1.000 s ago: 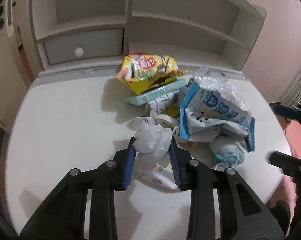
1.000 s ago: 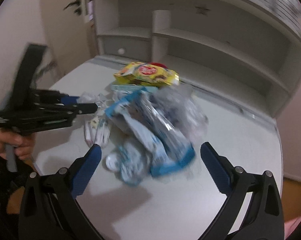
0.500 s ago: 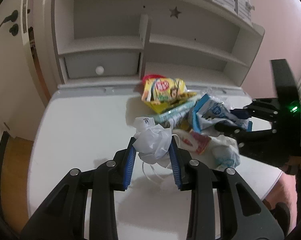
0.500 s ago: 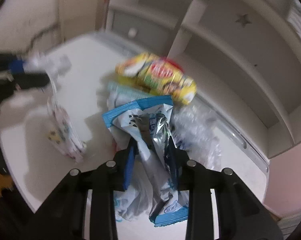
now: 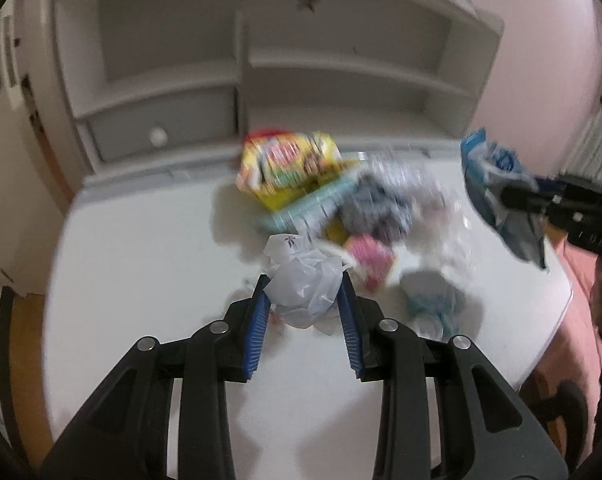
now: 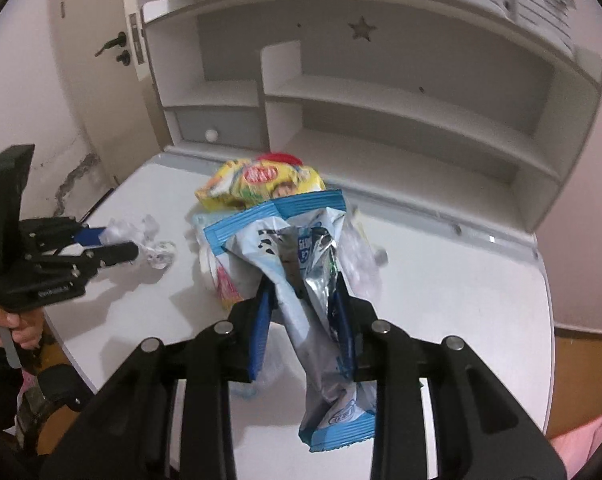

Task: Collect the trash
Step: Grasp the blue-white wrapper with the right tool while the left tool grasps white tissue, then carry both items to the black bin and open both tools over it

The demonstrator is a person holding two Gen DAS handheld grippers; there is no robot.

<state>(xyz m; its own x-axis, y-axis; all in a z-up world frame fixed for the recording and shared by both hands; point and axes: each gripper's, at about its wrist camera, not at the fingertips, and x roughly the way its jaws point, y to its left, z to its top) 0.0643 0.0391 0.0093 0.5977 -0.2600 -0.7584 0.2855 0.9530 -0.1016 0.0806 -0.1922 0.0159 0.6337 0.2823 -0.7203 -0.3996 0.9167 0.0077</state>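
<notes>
My left gripper [image 5: 303,300] is shut on a crumpled white plastic wrapper [image 5: 303,288] and holds it above the white desk [image 5: 141,248]; it also shows in the right wrist view [image 6: 131,240]. My right gripper [image 6: 303,296] is shut on a blue and silver snack bag [image 6: 301,264], lifted off the desk; the bag shows at the right of the left wrist view [image 5: 501,196]. A trash pile stays on the desk: a yellow snack bag [image 5: 287,164], a pale blue box [image 5: 301,208], a pink packet [image 5: 369,260], clear plastic [image 5: 397,196] and a blue face mask [image 5: 433,308].
A white shelf unit [image 6: 381,100] with a small drawer [image 6: 217,128] stands at the back of the desk. A door [image 6: 97,60] is on the left. The desk's rounded front edge [image 6: 501,420] lies close to me.
The right gripper has lifted the blue snack bag up off the pile and pulled it back. The left gripper keeps hold of the white wrapper and has shifted a little.
</notes>
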